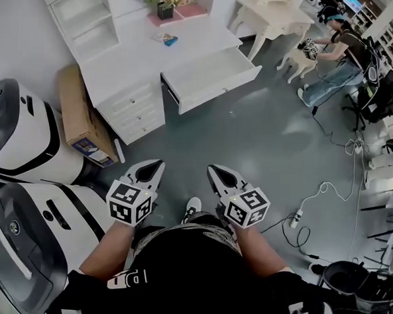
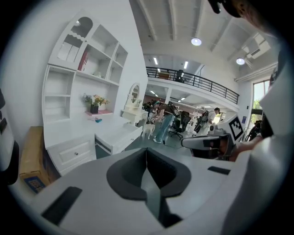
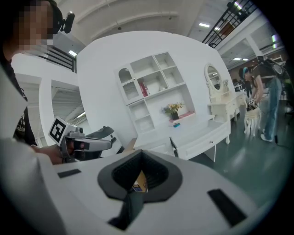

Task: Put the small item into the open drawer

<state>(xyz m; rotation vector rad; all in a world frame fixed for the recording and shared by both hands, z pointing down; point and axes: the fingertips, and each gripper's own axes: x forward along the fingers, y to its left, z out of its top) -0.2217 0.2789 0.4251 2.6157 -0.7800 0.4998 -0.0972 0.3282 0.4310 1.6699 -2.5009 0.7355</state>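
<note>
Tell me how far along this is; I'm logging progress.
Done: the drawer stands open. In hand: nothing; left gripper and right gripper are shut, empty, away from the desk. Left: grasp the small blue item on its top, put it in the drawer.

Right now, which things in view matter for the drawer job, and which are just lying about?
Job:
small blue item
open drawer

Lying about:
cardboard box
flower pot
power strip
black bin
</note>
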